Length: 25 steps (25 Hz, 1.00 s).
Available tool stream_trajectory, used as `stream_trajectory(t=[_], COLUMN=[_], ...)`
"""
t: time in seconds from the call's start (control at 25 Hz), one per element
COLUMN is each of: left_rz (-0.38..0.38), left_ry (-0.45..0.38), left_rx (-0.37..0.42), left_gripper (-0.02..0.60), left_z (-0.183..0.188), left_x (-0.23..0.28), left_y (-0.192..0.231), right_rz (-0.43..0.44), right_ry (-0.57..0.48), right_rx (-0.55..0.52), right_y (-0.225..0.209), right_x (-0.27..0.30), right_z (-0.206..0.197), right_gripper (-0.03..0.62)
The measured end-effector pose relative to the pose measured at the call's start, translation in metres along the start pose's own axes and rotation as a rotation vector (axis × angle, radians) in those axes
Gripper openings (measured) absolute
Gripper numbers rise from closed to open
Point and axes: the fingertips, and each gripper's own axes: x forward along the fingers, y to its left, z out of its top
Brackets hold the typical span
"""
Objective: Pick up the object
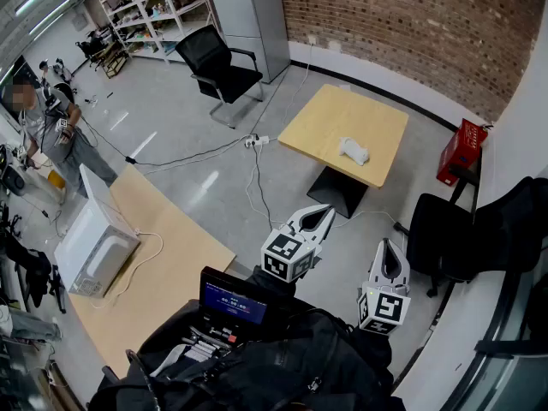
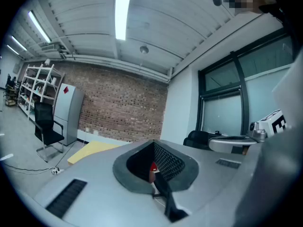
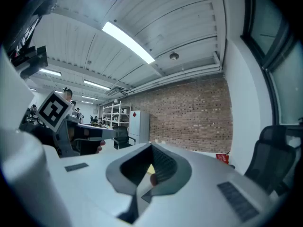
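Observation:
A small white object lies on a square light-wood table across the floor, well ahead of both grippers. I hold my left gripper close to my body with its jaws together and nothing in them; it points toward that table. My right gripper hangs beside it to the right, also shut and holding nothing. In the left gripper view the jaws meet at their tip, with the light-wood table far off. The right gripper view shows its jaws closed against the brick wall.
Two black office chairs stand nearby, one behind the table and one at the right. A red crate sits by the wall. Cables and a power strip cross the floor. A long table with a white microwave is at left, where a person stands.

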Motion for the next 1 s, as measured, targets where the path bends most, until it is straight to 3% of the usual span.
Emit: stream_trajectory(t=[0.2, 0.4, 0.68, 1.0], left_rz=[0.012, 0.084, 0.112, 0.127], left_ry=[0.007, 0.044, 0.039, 0.088], left_rx=[-0.007, 0.107, 0.052, 0.046], left_gripper=[-0.003, -0.003, -0.003, -0.002], left_z=[-0.003, -0.007, -0.012, -0.033], left_x=[0.000, -0.001, -0.001, 0.006], left_y=[0.002, 0.007, 0.002, 0.008], right_rz=[0.012, 0.018, 0.038, 0.043], right_ry=[-0.001, 0.005, 0.023, 0.073], right_rx=[-0.004, -0.007, 0.046, 0.072], right_y=[0.001, -0.004, -0.020, -0.024], right_x=[0.001, -0.003, -0.011, -0.002], right_z=[-0.002, -0.006, -0.019, -0.042], right_gripper=[0.005, 0.005, 0.005, 0.005])
